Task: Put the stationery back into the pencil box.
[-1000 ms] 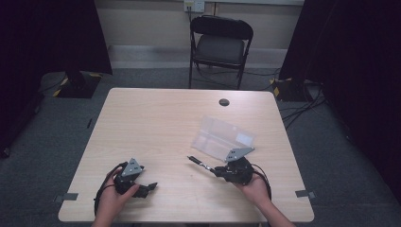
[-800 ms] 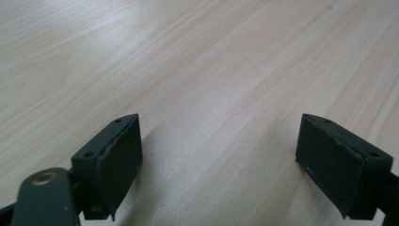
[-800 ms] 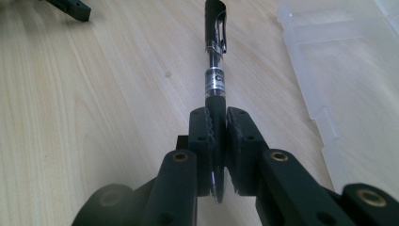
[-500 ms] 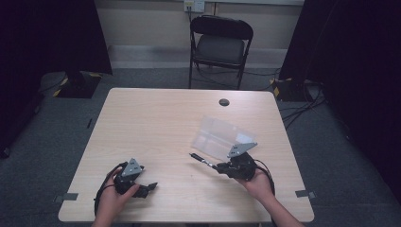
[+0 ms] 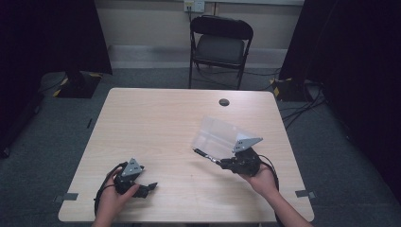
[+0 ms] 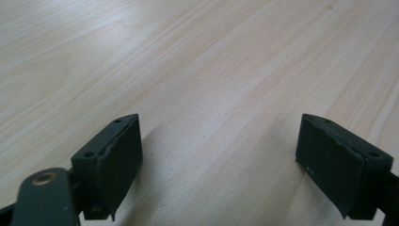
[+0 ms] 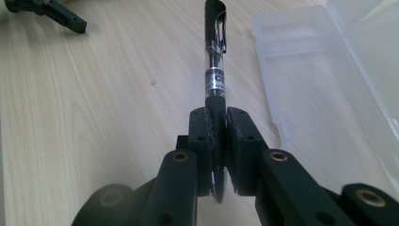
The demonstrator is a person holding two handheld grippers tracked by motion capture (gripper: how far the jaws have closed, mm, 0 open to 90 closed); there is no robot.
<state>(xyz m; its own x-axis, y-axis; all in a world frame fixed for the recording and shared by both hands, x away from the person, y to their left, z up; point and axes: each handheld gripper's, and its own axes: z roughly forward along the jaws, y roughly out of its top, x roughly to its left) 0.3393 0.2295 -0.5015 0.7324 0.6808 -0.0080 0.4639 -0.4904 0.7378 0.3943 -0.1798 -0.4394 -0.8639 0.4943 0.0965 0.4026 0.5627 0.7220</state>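
Two grippers were at work over the table [image 5: 156, 118]: the left gripper [image 5: 150, 186] lay at the near left edge as it had a second before, jaws spread wide over bare wood, while the right gripper [image 7: 217, 127], clenched on a black pen [image 7: 215, 61], had edged slightly right toward the open clear plastic case [image 5: 215, 137]. That small drift suggested the pen was being carried to the case, which lay just beside the pen's tip.
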